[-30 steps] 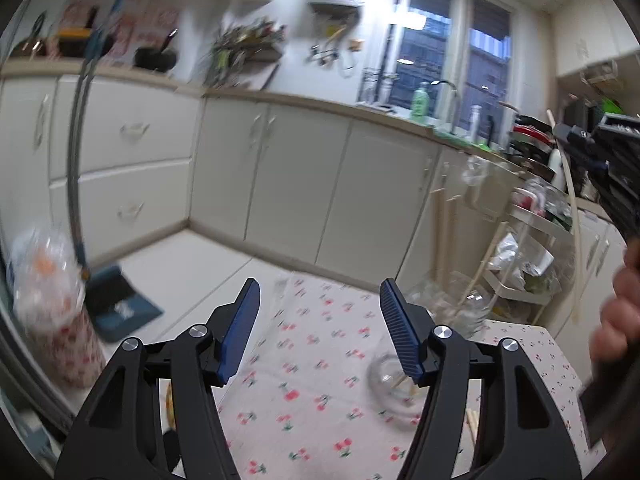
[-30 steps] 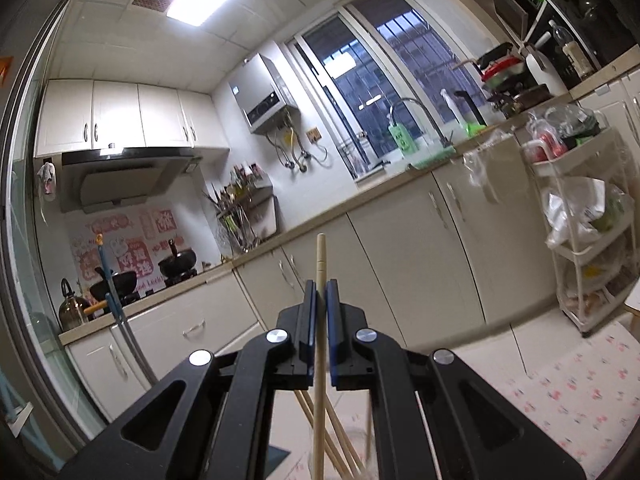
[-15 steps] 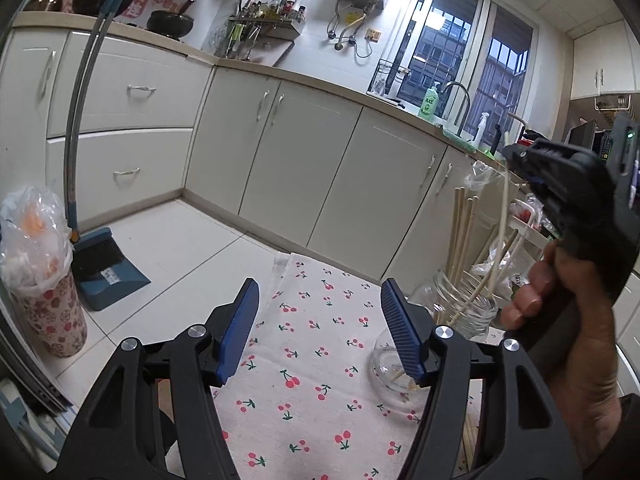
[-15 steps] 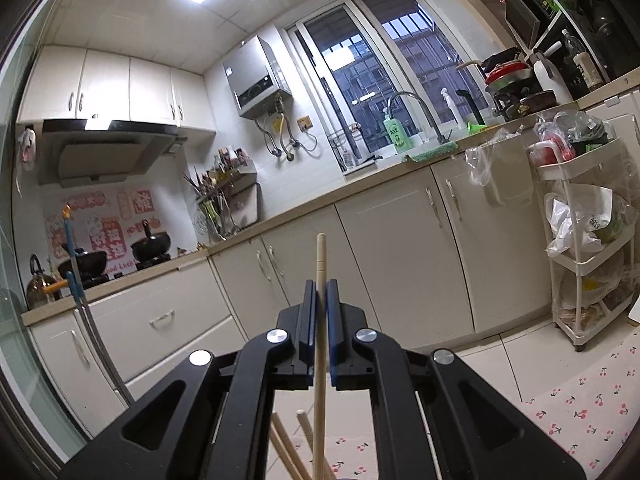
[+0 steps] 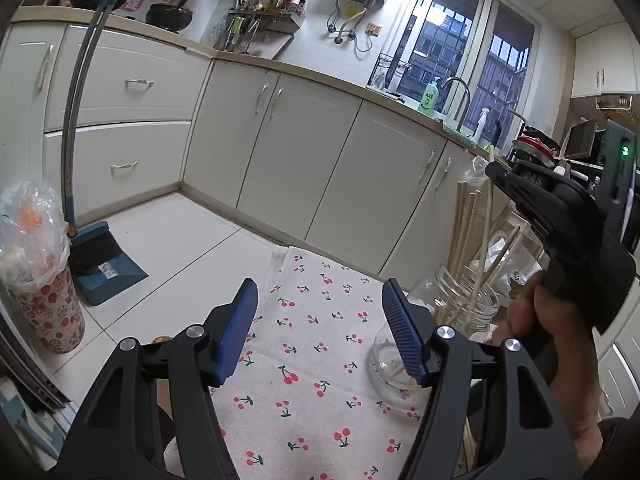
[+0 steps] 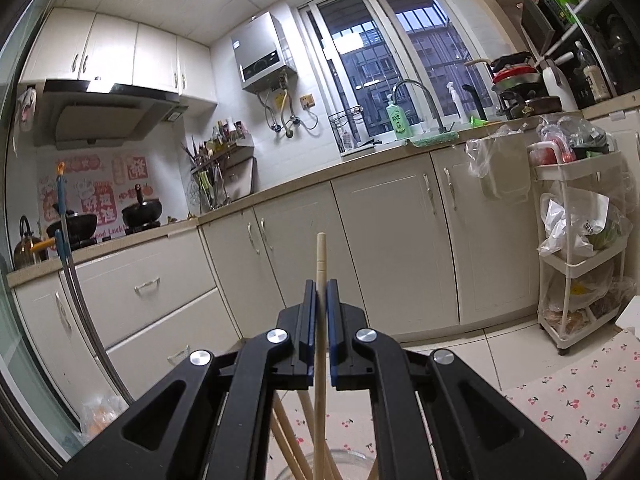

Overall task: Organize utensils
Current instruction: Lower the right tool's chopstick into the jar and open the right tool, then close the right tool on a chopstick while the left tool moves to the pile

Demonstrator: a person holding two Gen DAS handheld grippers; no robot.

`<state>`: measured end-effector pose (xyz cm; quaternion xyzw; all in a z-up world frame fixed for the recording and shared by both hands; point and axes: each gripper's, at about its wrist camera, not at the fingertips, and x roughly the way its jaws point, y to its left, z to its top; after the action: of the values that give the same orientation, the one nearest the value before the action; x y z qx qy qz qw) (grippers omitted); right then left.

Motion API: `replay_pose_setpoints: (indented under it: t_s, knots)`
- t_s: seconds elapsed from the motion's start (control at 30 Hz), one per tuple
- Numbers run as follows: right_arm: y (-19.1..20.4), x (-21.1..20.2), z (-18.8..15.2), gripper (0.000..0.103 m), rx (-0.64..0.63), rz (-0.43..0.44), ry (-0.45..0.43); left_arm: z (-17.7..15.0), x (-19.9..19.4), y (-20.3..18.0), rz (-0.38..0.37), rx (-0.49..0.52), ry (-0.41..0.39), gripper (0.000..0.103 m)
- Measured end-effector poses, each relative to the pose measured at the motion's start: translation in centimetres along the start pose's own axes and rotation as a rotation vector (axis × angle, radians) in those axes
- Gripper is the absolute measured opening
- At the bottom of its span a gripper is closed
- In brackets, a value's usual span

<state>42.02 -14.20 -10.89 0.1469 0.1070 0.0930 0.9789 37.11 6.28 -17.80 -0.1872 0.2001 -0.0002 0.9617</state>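
Observation:
In the right wrist view my right gripper (image 6: 319, 292) is shut on a pale wooden chopstick (image 6: 320, 256) that stands upright. Its lower end runs down among other chopsticks in a glass jar (image 6: 344, 458). The left wrist view shows that jar (image 5: 468, 304) on the cherry-print cloth (image 5: 320, 360), with several chopsticks in it. A hand holds the right gripper (image 5: 500, 174) above it, and the gripped chopstick (image 5: 487, 216) slants down into the jar. My left gripper (image 5: 320, 332) stands open over the cloth with nothing between its blue pads. A smaller glass jar (image 5: 386, 364) sits by its right finger.
A flowered bin with a plastic bag (image 5: 38, 280) and a blue dustpan with its broom (image 5: 104, 264) stand on the tiled floor to the left. White cabinets (image 5: 304, 168) run along the back. A white rolling rack (image 6: 580, 248) is to the right. Loose chopsticks (image 5: 468, 446) lie on the cloth.
The hand with the right gripper has come in from the right and sunk over the jar, bringing the chopstick down into it. My left gripper has stayed open over the cloth.

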Motion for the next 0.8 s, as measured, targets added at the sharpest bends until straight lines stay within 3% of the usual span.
replay_pose_setpoints:
  t_s: [0.27,0.37,0.47,0.6,0.7,0.8]
  knots:
    - [0.3,-2.2,-1.7,0.007,-0.073,0.004,0.054,-0.1,0.3,-0.1,0.017,0.006,0.004,0.063]
    - [-0.1,-3.0,-2.1,0.026,-0.077,-0.006,0.081,-0.2,0.5,-0.4,0.024,0.02,0.007,0.064]
    - [-0.4,-4.7,-2.1,0.027,-0.087,-0.002,0.1,-0.3,0.7,-0.5,0.025,0.023,0.014,0.064]
    - [-2.1,-9.4,-2.0,0.042,-0.053,-0.029,0.128,-0.4,0.9,-0.4,0.027,0.022,0.023,0.066]
    - [-4.2,-12.9,-3.6,0.046,-0.045,-0.079,0.233,-0.3,1.2,0.0,0.031,-0.001,0.041,0.067]
    - [-6.5,-15.0,-6.4,0.045,-0.025,-0.126,0.415,-0.1,1.3,0.3,0.026,-0.023,0.078,0.067]
